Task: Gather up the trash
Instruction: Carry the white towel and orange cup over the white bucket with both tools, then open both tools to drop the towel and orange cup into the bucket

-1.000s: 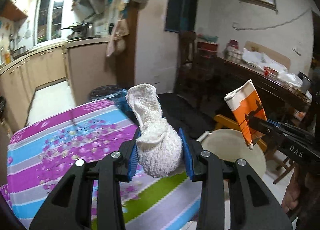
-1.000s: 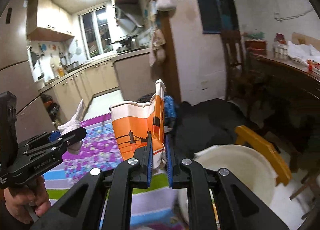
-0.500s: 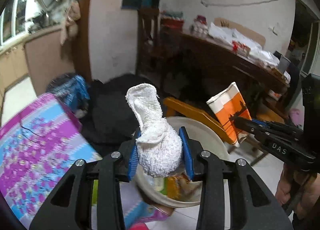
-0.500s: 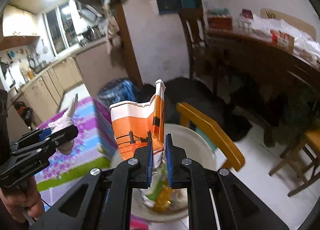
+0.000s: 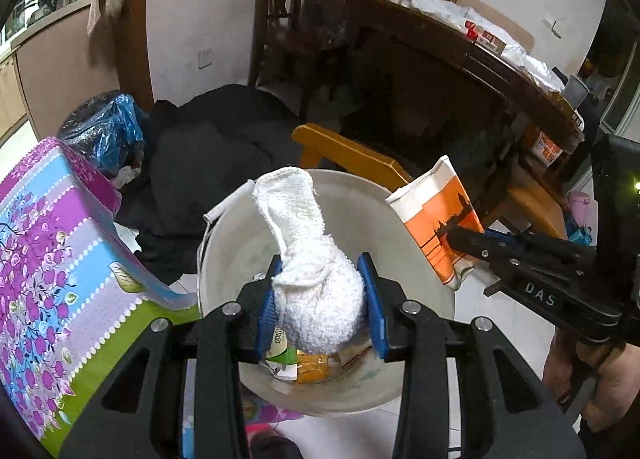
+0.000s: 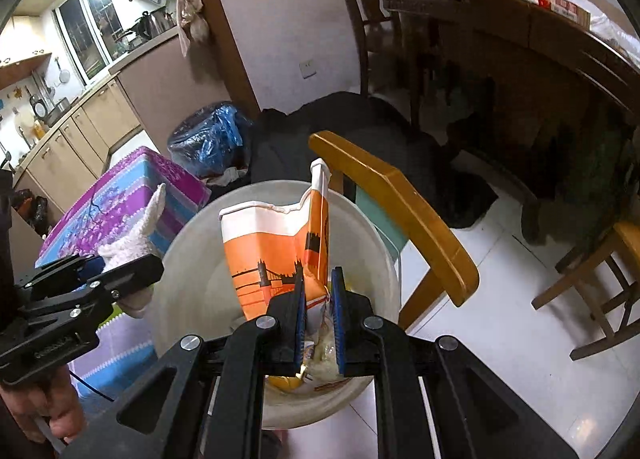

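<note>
Now both pieces of trash hang above the pale round bucket [image 5: 420, 375], so the step in hand looks like the drop: the left gripper [image 5: 320, 299] is clamped on a nubbly white terry cloth [image 5: 308, 259] bunched into a soft bulb. The right gripper [image 6: 320, 311] pinches a flattened, creased orange-and-white paper cup [image 6: 276, 255]. Next, each claw need only part to let them fall onto the wrappers already lying inside, beside the flowered tablecloth [image 5: 52, 259] and yellow wooden chair [image 6: 400, 203].
</note>
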The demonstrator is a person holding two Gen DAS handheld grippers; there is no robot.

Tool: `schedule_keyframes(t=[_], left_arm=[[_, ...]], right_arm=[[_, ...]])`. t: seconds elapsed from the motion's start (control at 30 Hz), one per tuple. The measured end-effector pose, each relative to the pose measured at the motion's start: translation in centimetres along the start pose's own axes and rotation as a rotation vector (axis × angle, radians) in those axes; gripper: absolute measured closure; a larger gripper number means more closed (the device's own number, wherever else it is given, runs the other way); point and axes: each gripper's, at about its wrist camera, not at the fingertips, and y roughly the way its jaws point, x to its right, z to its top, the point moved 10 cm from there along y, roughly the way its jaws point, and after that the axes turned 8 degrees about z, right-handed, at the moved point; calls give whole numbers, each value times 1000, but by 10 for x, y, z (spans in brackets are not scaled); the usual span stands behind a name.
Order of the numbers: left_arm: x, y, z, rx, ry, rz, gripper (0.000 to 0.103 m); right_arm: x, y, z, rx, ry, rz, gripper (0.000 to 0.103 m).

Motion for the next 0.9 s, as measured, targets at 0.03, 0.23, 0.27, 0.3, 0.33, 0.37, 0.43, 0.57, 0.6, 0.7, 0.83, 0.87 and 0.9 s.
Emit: schedule_keyframes(t=[0.03,0.23,0.27,0.3,0.33,0.37,0.43,0.57,0.6,0.7,0.83,0.87,0.9], left_arm=[[1,2,-1,-4,4,2,67],[2,11,-4,-24,1,8,67],[1,13,-5,-26,0,10,67],[1,14,-5,-27,0,10,67],[1,15,-5,-29,1,10,67],[2,15,-5,-29,1,11,67],[2,16,-5,-29,2,13,67],[1,17,-6,-30,0,17,67],[1,19,-7,-31,-1,20,67],[-3,23,-8,-40,-6,28,65],[-7,30,-11,-53,-5,40,53],[-7,31,-11,-52,-6,47,44],[-9,31,-11,-47,-6,58,39]], right_arm=[[0,1,-1,-2,1,0,91],[-3,6,-2,-5,1,-5,91],[-5,5,-2,-5,1,-5,91],[-5,6,-2,-6,0,-5,91],[-6,6,-2,-7,0,-4,91],[-7,7,-3,-8,0,-3,91],[-9,9,-5,-11,-1,-2,91],[-10,11,-6,-14,-3,-4,91],[-10,11,-6,-14,-3,-4,91],[-8,12,-6,-15,0,-5,91],[-9,16,-8,-24,3,-1,90],[-8,17,-8,-25,4,-1,90],[-7,18,-8,-25,7,-1,90]])
